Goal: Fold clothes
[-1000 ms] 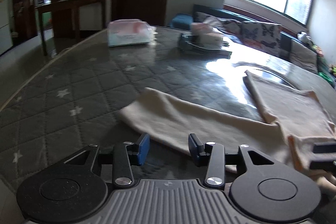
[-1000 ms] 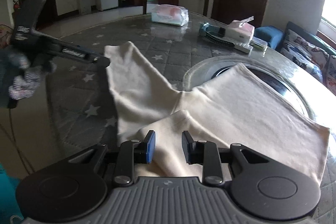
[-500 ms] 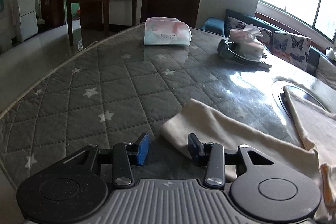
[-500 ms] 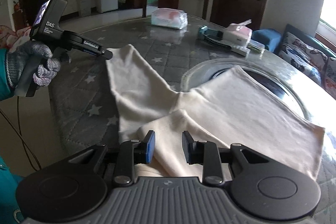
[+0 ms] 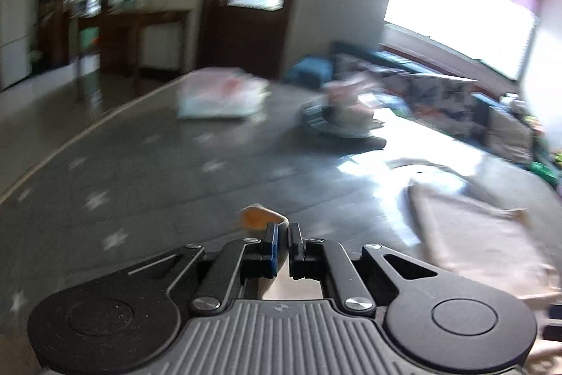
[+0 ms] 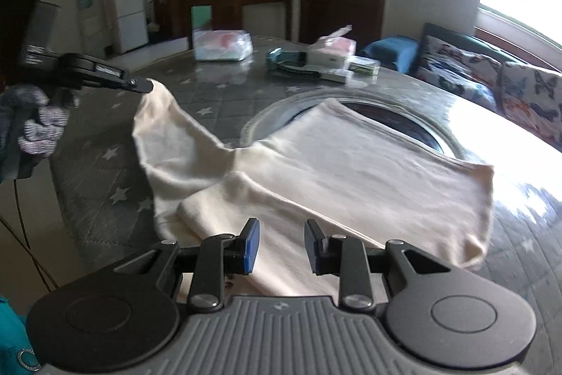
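Cream garment (image 6: 351, 171) spread across table (image 6: 91, 185), body over the middle and partly across the round inset, one sleeve trailing toward the near left edge.

Left gripper (image 6: 144, 85) clenched on the sleeve tip, lifted clear of the table; cloth hanging from it in a slack drape. Same pinch seen in left wrist view: left gripper (image 5: 283, 239) closed, small tab of fabric (image 5: 258, 217) poking out past the jaws. Thin bite, only the very edge caught.

Right gripper (image 6: 281, 243) part open, nothing pressed between the pads, poised just above the near folded edge of the garment.

Risks from here:
- Sleeve slipping out of the left gripper, given so little cloth held; likelier under a quick pull, and left view already motion-blurred.
- Body dragged toward the left edge if sleeve carried across with nothing pinning it; fold line lost.
- Near edge bunching under the right gripper if pushed rather than pinched.
- Tissue packs (image 6: 224, 46) at the far edge well apart, no likely snag.
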Demonstrator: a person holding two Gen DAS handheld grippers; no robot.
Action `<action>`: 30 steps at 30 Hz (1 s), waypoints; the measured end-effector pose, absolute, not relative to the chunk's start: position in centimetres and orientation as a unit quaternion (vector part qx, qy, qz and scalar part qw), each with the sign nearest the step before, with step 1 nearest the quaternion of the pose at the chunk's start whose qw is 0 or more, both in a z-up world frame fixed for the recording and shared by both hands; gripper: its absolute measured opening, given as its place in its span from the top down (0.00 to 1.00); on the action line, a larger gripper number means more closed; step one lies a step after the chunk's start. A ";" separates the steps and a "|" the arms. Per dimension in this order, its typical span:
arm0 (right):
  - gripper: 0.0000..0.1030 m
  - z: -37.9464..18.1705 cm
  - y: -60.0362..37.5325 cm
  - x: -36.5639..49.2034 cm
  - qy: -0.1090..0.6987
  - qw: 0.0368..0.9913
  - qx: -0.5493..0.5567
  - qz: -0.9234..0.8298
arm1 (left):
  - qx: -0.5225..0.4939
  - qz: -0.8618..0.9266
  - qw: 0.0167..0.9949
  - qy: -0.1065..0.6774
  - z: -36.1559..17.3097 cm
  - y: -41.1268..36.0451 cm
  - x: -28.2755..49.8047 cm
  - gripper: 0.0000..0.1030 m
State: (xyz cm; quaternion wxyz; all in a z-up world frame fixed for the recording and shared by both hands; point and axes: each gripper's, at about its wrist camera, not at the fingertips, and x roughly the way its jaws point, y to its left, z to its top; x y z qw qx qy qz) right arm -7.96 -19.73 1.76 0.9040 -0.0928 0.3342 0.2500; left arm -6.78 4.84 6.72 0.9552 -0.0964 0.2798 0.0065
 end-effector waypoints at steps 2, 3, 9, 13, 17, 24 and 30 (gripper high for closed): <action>0.73 1.9 -20.7 -8.0 0.332 0.909 -0.081 0.237 | -0.085 -0.038 0.959 0.268 8.1 2.5 -7.0 0.94; 0.73 1.9 -21.2 -8.0 0.332 0.912 -0.075 0.230 | -0.078 -0.060 0.959 0.264 8.6 1.3 -7.1 0.94; 0.73 2.4 -24.0 -8.5 0.322 0.924 -0.053 0.199 | -0.046 -0.173 0.953 0.246 11.0 -5.6 -7.8 0.94; 0.73 2.7 -25.8 -9.0 0.314 0.932 -0.039 0.180 | -0.032 -0.230 0.942 0.242 11.5 -9.7 -8.4 0.94; 0.73 2.7 -27.5 -9.3 0.312 0.937 -0.021 0.157 | -0.018 -0.282 0.929 0.239 11.3 -13.7 -8.9 0.94; 0.73 2.2 -29.8 -9.5 0.329 0.936 0.000 0.126 | 0.011 -0.350 0.904 0.247 9.6 -18.7 -9.5 0.94; 0.73 2.0 -31.2 -9.3 0.336 0.936 0.025 0.103 | 0.054 -0.374 0.884 0.275 6.7 -20.9 -10.0 0.91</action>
